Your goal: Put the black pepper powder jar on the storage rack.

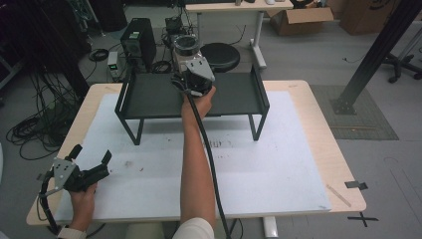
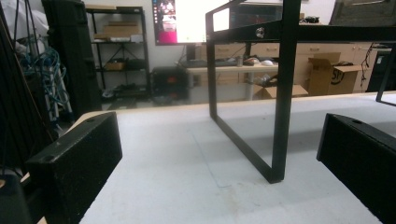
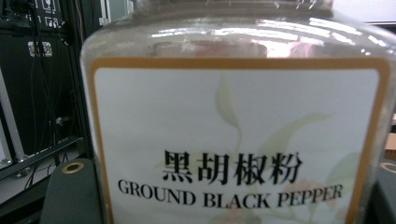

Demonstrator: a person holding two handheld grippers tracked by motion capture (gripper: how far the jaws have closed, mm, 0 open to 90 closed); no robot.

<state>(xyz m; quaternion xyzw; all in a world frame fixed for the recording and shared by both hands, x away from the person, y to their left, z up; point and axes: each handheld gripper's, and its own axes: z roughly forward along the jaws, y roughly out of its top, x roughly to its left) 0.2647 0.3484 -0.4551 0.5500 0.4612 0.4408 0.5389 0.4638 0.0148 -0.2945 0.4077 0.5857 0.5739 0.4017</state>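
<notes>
Standing upright with its long axis vertical, the pepper jar (image 3: 238, 121) is clamped in the right tool (image 1: 191, 74) at the rear edge of the black metal shelf (image 1: 149, 97). It is clear, smooth and square-shouldered, with a dark lid, and its white, gold-bordered label reading "GROUND BLACK PEPPER" faces the right gripper view. The shelf is a flat matte tray with low side walls on thin looped legs, standing on the white-covered table (image 1: 278, 164). The left tool (image 1: 92, 162) rests low near the table's front left corner, jaws apart around nothing, with bare white surface ahead of it.
</notes>
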